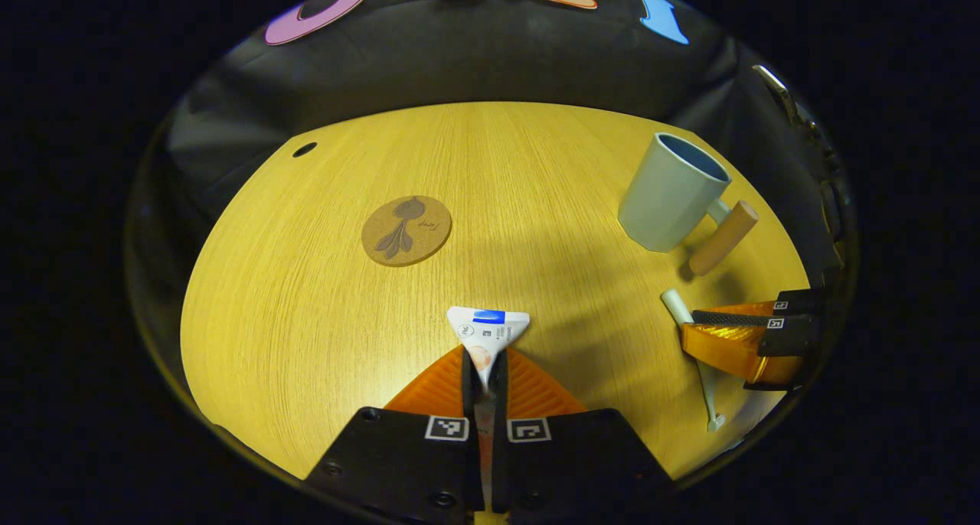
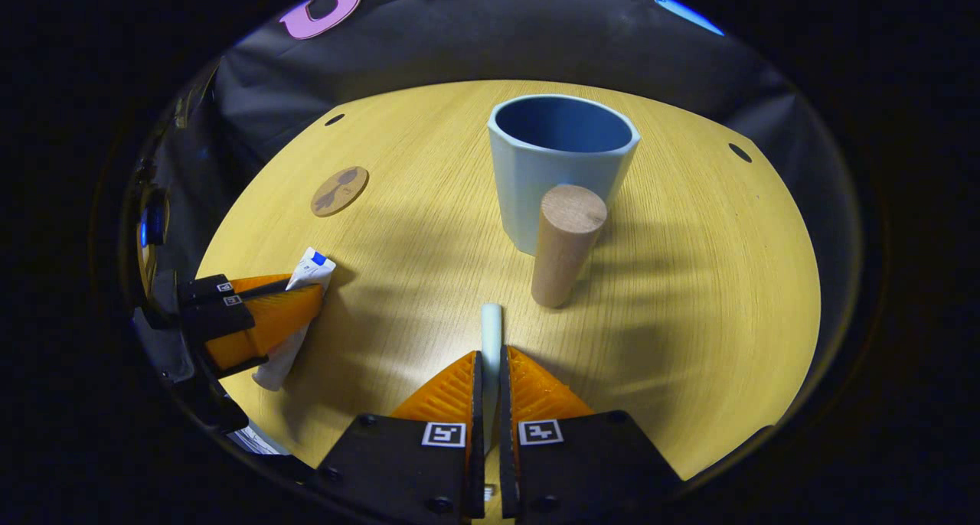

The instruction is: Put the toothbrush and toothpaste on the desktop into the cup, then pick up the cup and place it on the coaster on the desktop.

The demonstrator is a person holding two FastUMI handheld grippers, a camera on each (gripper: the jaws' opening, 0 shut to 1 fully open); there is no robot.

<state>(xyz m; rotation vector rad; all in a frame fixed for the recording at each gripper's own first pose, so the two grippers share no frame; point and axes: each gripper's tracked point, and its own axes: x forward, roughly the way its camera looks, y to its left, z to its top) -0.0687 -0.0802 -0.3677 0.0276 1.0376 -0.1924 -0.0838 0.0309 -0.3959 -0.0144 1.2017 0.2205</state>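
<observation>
We hold both items at once: the left gripper (image 1: 488, 372) is clamped on the toothpaste (image 1: 487, 330), and the right gripper (image 2: 490, 372) is clamped on the toothbrush (image 2: 491, 327). The cup (image 2: 563, 169) stands upright on the desktop (image 2: 689, 280), mouth empty, ahead of the right gripper, and the coaster (image 1: 406, 230) lies bare, well apart from the cup.

From the left gripper view, the toothpaste runs straight out along our fingers, its flat crimped end forward and widest; the right gripper view shows the cap end hanging down behind the grip. The toothbrush is gripped partway along its handle. In the left gripper view its long axis runs steeply, one rounded end up toward the cup and the other end low, near the table edge.

The main risk, as we judge it, is the cup's wooden handle (image 2: 565, 243), which juts toward the right gripper (it sits almost squarely between us and the mouth). A low approach could knock it and turn or tip the cup. The wide toothpaste crimp may catch the rim if it goes in flat end first. Two grippers converging on one mouth could also collide, so one item at a time seems safer. The toothbrush, held off-centre, might pivot between the fingers as we tilt it.
</observation>
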